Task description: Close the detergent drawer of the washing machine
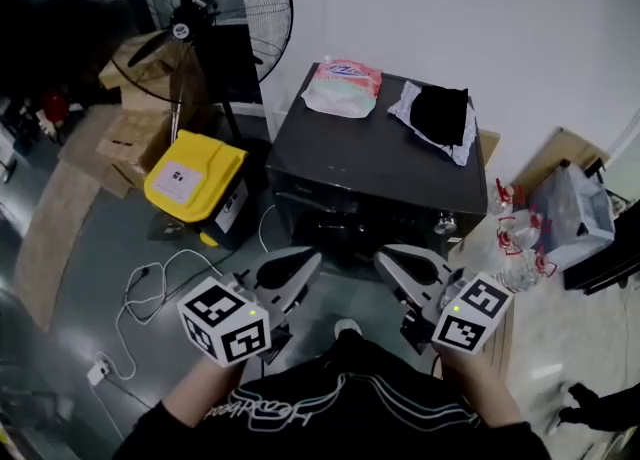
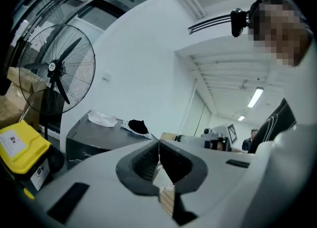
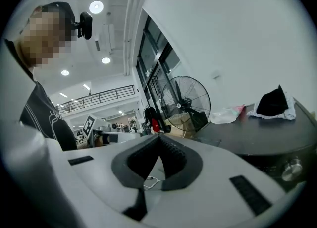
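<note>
Left claw (image 1: 297,270), right claw (image 1: 395,268): side by side, angled toward each other, each pinched together, empty, just short of the washing machine (image 1: 375,163) front. Detergent drawer indistinct in the dark front panel. Machine top: pink bag (image 1: 342,86) at far-left corner, black cloth (image 1: 440,113) at far-right. Leftward: yellow bin (image 1: 195,176), fan (image 1: 200,23).

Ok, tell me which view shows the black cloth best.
The head view: it looks down on the whole black cloth, lying on white wrapping on top of the washing machine. The left gripper view shows only a small, distant dark lump; the right gripper view shows its side near the frame edge.
</note>
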{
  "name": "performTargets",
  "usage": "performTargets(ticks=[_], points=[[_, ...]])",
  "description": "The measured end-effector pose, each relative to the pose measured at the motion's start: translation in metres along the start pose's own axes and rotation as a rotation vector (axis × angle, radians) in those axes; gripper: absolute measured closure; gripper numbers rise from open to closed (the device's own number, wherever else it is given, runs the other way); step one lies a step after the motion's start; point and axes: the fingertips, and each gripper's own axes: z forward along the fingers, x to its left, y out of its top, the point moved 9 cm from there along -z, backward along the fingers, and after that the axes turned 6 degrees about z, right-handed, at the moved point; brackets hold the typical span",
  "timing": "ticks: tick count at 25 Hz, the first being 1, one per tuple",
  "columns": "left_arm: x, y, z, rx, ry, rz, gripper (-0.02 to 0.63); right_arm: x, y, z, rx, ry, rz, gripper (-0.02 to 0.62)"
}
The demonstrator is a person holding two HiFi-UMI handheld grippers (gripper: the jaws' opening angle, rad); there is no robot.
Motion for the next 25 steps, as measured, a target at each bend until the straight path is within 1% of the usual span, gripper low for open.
performTargets(ticks=[3,10,16,25], points=[[-0.007,0.007,-0.017,-0.027,0.020,0.021,0.583,0.020,0.000,-0.001,0.002,0.024,-0.037,0.569],[-0.017,0.006,-0.038,-0.050,0.027,0.027,0.583,0.042,-0.003,-0.004,-0.001,0.036,-0.045,0.569],[-0.016,-0.002,-0.038,-0.034,0.023,0.016,0.583,0.040,-0.016,-0.009,-0.002,0.011,-0.020,0.569],[-0.014,-0.004,-0.041,-0.024,0.032,0.033,0.583,0.040,-0.025,-0.005,0.010,0.006,0.000,0.569]])
